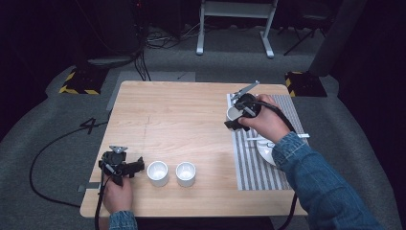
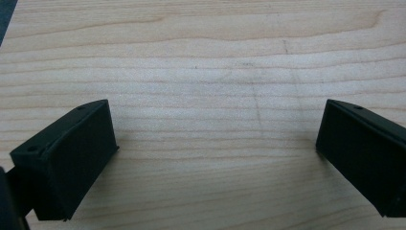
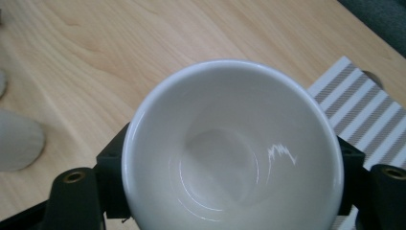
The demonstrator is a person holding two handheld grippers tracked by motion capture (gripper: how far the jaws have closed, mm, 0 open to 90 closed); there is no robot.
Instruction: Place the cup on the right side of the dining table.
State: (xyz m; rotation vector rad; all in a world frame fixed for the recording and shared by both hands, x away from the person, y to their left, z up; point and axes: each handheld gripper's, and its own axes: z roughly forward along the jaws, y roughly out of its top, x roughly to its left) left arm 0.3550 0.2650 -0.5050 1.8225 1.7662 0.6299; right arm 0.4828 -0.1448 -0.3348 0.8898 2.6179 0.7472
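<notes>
The right gripper (image 1: 233,120) clamps a white cup (image 3: 233,143) between its jaws, above the left edge of the striped mat (image 1: 253,167), while the left gripper (image 1: 139,165) rests with jaws spread wide and empty, well left of that mat beside two more cups (image 1: 171,173).
</notes>
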